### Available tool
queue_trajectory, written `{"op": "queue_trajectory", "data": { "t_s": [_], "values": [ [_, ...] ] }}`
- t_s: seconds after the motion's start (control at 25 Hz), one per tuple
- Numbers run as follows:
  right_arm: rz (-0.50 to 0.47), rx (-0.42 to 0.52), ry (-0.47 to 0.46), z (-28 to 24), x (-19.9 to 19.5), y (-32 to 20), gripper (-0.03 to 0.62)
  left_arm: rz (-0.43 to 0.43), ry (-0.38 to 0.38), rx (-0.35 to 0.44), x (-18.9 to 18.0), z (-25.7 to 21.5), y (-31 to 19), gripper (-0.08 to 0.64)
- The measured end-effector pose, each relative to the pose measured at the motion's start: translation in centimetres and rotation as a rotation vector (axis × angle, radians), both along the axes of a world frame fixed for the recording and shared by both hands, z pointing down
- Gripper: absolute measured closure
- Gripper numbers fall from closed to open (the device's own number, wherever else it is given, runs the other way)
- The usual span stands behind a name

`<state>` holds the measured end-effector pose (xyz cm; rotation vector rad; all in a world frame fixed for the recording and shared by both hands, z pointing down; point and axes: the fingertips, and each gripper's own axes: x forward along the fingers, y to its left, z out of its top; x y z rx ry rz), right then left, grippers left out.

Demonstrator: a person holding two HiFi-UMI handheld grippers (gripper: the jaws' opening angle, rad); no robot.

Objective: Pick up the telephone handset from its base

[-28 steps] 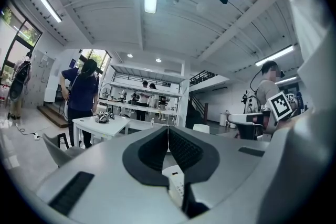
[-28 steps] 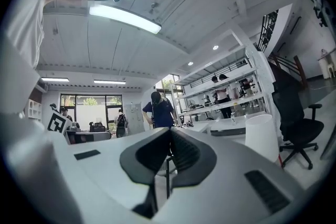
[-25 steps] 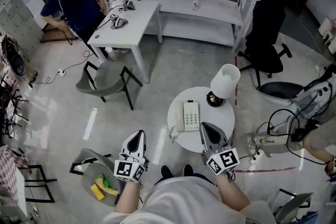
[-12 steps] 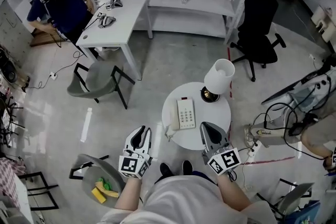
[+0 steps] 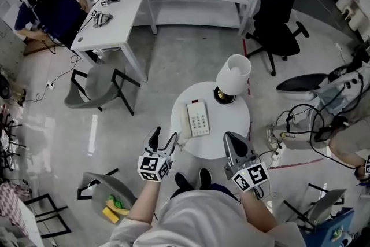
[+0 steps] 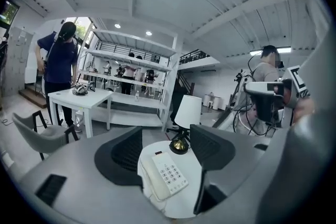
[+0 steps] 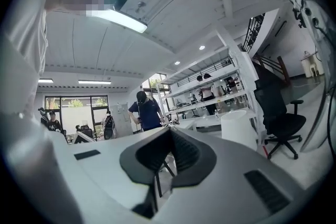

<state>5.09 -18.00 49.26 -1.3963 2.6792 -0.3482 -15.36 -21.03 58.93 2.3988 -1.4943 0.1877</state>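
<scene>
Handset (image 5: 180, 120) lies in its cradle along the left edge of the telephone base (image 5: 198, 119). The base sits on the round white table (image 5: 228, 135) at the centre of the head view, with a white-shaded lamp (image 5: 233, 74) just up and to the right of it. The left gripper (image 5: 163, 142) is near the table's lower-left rim. Its jaws have just been opening and stand wide apart, gripping nothing — in the left gripper view the telephone base shows between them, untouched. The right gripper (image 5: 236, 146) is at the table's lower-right edge — jaws pressed together, empty.
</scene>
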Motion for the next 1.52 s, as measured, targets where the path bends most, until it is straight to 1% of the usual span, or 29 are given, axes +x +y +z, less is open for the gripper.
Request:
{"op": "queue_trajectory", "data": {
  "t_s": [0.2,0.32,0.44,0.52,0.6,0.68,0.88,1.0,1.2,1.28,1.52],
  "values": [
    [0.012,-0.005,-0.029,-0.3,0.9,-0.2,0.583,0.01,-0.04,-0.065,1.9,3.4,-2.1,0.284],
    [0.012,0.006,-0.022,-0.9,1.3,-0.5,0.583,0.018,-0.036,-0.123,3.3,5.6,-3.2,0.284],
    [0.01,0.016,-0.013,-1.2,1.8,-0.8,0.583,0.009,-0.043,-0.176,4.4,8.0,-4.2,0.284],
    [0.009,0.017,-0.008,-1.3,2.1,-0.9,0.583,-0.013,-0.07,-0.205,4.7,9.5,-4.8,0.284],
    [0.009,0.017,-0.006,-1.4,2.3,-1.2,0.583,-0.04,-0.119,-0.236,4.8,11.5,-5.4,0.284],
    [0.007,0.014,-0.005,-1.4,2.5,-1.4,0.583,-0.066,-0.153,-0.282,4.7,13.6,-5.8,0.284],
    [0.01,-0.004,-0.009,-1.1,3.2,-1.9,0.583,-0.118,-0.146,-0.405,5.6,17.5,-7.1,0.284],
    [0.014,-0.011,-0.011,-1.1,3.5,-2.4,0.583,-0.139,-0.161,-0.466,6.1,19.7,-8.2,0.284],
    [0.013,-0.012,-0.011,-0.8,3.8,-2.7,0.583,-0.184,-0.201,-0.545,5.6,23.1,-9.5,0.284],
    [0.019,-0.014,-0.016,-0.5,4.0,-2.7,0.583,-0.21,-0.205,-0.58,5.3,24.3,-9.7,0.284],
    [0.037,-0.041,-0.017,0.3,4.9,-2.4,0.583,-0.243,-0.223,-0.638,5.7,25.9,-9.9,0.284]
  ]
}}
